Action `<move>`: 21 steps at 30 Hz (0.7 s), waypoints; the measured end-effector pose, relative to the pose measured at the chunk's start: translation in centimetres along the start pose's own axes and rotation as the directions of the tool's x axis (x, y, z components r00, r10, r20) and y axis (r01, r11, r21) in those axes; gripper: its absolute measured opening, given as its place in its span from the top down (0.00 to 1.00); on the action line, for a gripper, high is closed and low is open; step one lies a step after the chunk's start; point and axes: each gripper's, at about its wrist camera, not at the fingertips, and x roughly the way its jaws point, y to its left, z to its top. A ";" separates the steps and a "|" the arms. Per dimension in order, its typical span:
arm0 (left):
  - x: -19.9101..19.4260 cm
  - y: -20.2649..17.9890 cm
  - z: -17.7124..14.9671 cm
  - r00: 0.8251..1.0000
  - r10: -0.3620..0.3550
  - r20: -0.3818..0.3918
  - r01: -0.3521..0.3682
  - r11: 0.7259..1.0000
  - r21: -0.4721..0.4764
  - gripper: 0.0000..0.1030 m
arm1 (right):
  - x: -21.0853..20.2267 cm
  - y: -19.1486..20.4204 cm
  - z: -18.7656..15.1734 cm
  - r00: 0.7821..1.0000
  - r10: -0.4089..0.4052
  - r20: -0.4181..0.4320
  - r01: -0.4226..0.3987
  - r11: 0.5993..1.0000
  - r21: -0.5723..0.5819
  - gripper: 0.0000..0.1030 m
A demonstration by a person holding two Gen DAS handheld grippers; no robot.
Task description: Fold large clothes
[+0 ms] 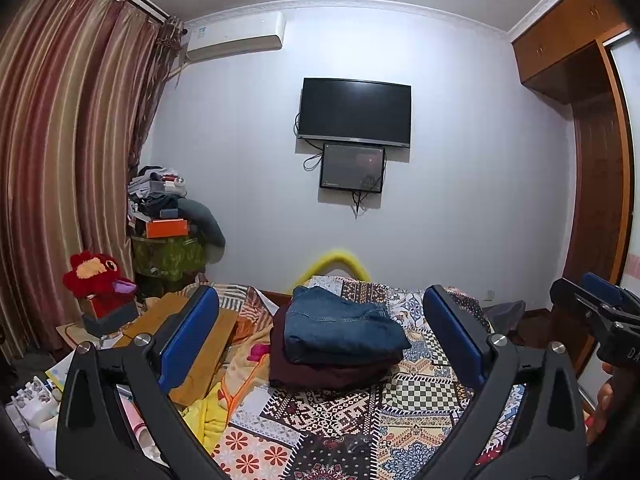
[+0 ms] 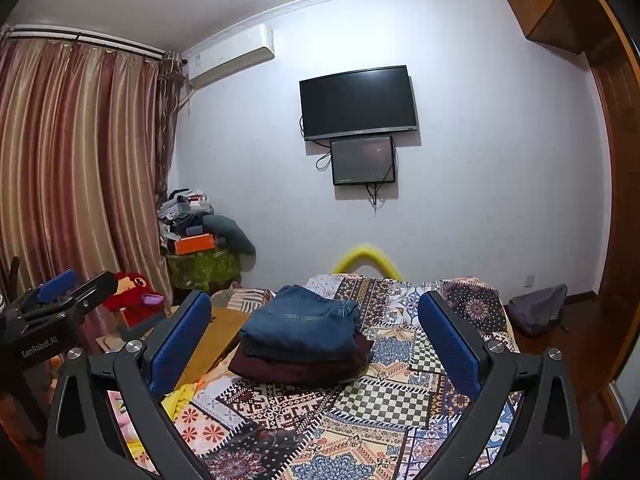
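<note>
Folded blue jeans [image 1: 340,328] lie on a folded dark maroon garment [image 1: 320,372] in a stack on the bed's patchwork cover [image 1: 420,396]. The stack also shows in the right wrist view: jeans [image 2: 300,324], maroon garment [image 2: 292,368]. My left gripper [image 1: 320,340] is open and empty, held above the bed in front of the stack. My right gripper [image 2: 316,344] is open and empty, also short of the stack. The right gripper shows at the right edge of the left wrist view [image 1: 592,308]; the left gripper shows at the left of the right wrist view [image 2: 64,300].
A yellow and orange blanket [image 1: 224,396] and a wooden board [image 1: 200,344] lie left of the stack. A red plush toy [image 1: 96,280] sits on a box by the striped curtain [image 1: 60,160]. A cluttered stand [image 1: 168,232] fills the corner. A wardrobe [image 1: 592,160] stands right. A grey bag [image 2: 536,308] lies on the floor.
</note>
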 end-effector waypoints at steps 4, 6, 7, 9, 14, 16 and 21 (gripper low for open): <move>0.0 -0.2 -0.1 1.000 0.000 -0.002 0.000 1.000 0.000 0.00 | -0.1 -0.1 0.0 1.000 0.002 -0.011 -0.002 1.000 0.004 0.00; 0.2 -0.2 -0.1 1.000 -0.005 -0.006 0.005 1.000 0.003 0.00 | -0.2 -0.2 0.1 1.000 0.001 -0.014 -0.001 1.000 0.006 0.00; 0.2 -0.2 -0.2 1.000 -0.007 -0.008 0.007 1.000 0.005 0.00 | -0.1 -0.2 0.2 1.000 0.000 -0.016 0.000 1.000 0.007 0.00; 0.4 -0.2 -0.3 1.000 -0.010 -0.011 0.011 1.000 0.008 0.00 | -0.1 -0.3 0.2 1.000 0.000 -0.019 0.000 1.000 0.009 0.00; 0.7 -0.2 -0.3 1.000 -0.016 -0.017 0.017 1.000 0.017 0.00 | -0.2 -0.4 0.2 1.000 0.001 -0.024 -0.001 1.000 0.014 0.00; 0.8 -0.2 -0.4 1.000 -0.019 -0.020 0.019 1.000 0.019 0.00 | -0.3 -0.4 0.3 1.000 0.000 -0.027 0.000 1.000 0.015 0.00; 1.1 -0.3 -0.4 0.999 -0.027 -0.026 0.027 0.999 0.021 0.00 | -0.2 -0.4 0.3 0.999 0.001 -0.034 0.000 1.000 0.017 0.00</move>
